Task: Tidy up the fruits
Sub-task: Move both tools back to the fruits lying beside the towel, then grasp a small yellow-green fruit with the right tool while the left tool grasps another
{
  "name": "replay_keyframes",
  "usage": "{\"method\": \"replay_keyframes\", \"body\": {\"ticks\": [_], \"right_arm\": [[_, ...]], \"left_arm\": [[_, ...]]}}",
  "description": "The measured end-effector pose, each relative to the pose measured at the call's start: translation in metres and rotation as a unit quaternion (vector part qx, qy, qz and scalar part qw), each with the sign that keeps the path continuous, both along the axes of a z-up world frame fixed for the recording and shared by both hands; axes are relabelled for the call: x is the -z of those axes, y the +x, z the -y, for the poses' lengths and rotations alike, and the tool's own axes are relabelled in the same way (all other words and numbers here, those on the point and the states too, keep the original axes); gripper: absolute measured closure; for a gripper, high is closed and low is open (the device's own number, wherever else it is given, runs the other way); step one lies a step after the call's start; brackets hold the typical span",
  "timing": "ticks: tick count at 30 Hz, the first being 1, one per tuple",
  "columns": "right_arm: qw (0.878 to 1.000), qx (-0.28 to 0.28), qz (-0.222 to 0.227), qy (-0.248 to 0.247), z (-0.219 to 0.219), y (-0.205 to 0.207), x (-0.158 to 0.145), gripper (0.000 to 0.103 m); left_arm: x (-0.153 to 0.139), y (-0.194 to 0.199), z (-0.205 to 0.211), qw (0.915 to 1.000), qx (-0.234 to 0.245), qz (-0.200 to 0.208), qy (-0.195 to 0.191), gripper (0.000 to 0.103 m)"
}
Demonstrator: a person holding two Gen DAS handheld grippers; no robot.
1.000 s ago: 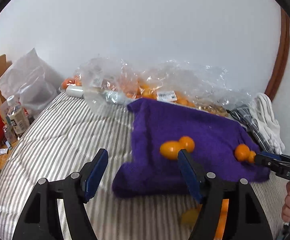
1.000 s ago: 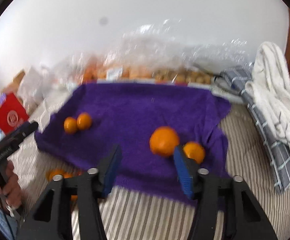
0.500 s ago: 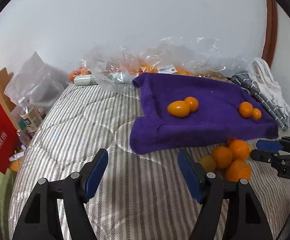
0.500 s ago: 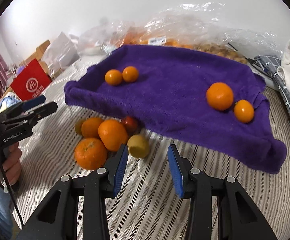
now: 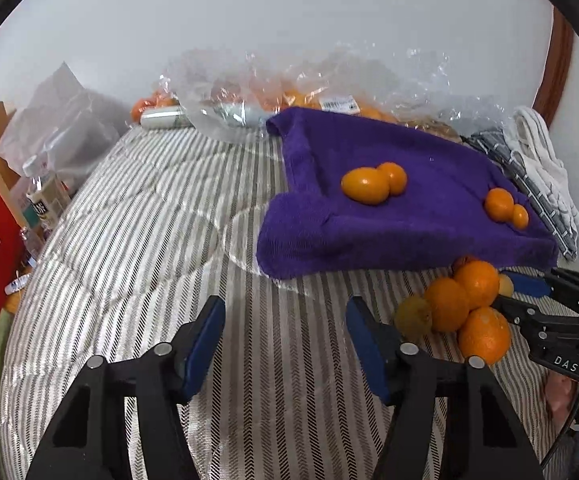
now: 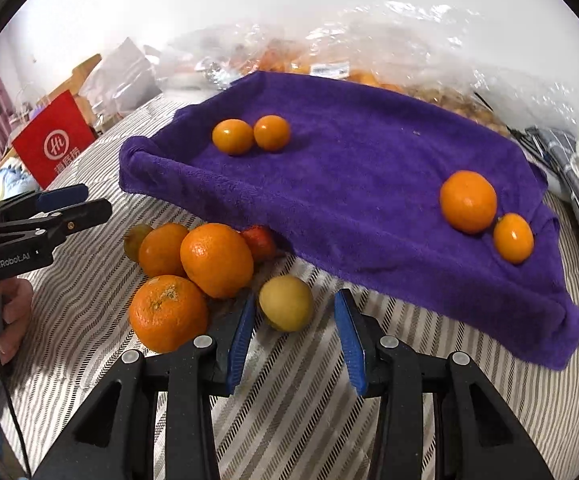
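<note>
R claw (image 6: 294, 340) part-open, yellow fruit (image 6: 286, 303) just ahead, untouched. L claw (image 5: 285, 344) closing, empty, over striped bed (image 5: 149, 220).

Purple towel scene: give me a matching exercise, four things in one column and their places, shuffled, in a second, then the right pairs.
Things:
1. red packet
2. yellow-green fruit
3. pair of small oval orange fruits
4. white cloth

Places:
A. on the purple towel, side by side
B. on the striped cover, just ahead of the right tongs
C. beyond the towel's right edge
D. off the cover's left edge

Pairs: 1-D, 2-B, 3-A, 4-C
</note>
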State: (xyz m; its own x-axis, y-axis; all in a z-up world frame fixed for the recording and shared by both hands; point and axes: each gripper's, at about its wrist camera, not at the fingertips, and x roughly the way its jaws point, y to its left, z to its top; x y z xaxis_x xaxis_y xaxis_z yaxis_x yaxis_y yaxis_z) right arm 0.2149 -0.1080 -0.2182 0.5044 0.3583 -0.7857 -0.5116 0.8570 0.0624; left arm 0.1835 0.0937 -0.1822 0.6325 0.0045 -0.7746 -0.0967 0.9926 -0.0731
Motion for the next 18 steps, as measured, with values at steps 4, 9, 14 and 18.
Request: {"method": "replay_keyframes", "body": {"ticks": [4, 9, 14, 18], "right_arm": [[1.000, -0.010, 0.001, 0.012, -0.002, 0.001, 0.000, 0.066], [1.000, -0.001, -0.012, 0.028, 0.002, 0.009, -0.002, 0.077], [1.000, 0.024, 0.013, 0.014, 0.022, 0.004, -0.012, 0.077], [0.998, 0.050, 0.031, -0.004, 0.042, 0.005, -0.014, 0.077]], "left_arm": [[0.004, 0.001, -0.002, 0.9998, 0.000, -0.013, -0.013, 0.049], [0.005, 0.002, -0.002, 0.9997, 0.003, -0.018, -0.015, 0.054], [0.006, 0.003, 0.000, 0.9997, 0.006, -0.022, -0.007, 0.054], [0.005, 0.004, -0.001, 0.9996, 0.007, -0.021, -0.017, 0.054]]}}
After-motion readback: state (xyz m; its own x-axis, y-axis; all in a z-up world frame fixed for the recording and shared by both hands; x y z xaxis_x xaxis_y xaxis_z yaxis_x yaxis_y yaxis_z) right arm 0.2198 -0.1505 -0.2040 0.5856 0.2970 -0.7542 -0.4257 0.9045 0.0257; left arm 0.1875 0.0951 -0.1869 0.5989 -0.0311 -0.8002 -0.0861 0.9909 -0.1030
